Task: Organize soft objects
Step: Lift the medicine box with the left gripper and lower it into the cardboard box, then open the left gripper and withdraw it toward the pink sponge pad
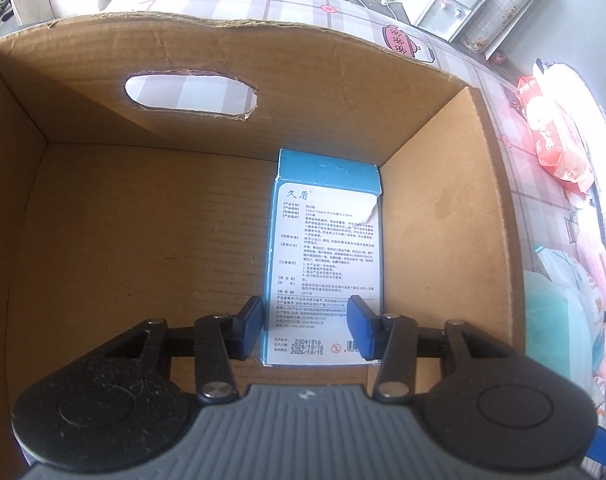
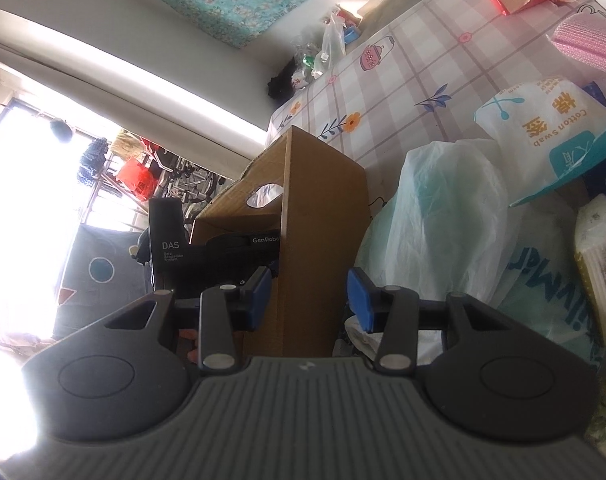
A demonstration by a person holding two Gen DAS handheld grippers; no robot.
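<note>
With both grippers gaping and gripping nothing, the left gripper (image 1: 305, 326) is hovering over the blue box (image 1: 325, 256), risking nudging it askew in the cardboard box (image 1: 343, 92).

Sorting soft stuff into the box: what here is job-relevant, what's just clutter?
Job:
brown cardboard box
blue-and-white paper carton lying inside it
open left gripper
white cotton swab pack
red tissue pack

Clutter:
white water dispenser
black clothing heap
</note>
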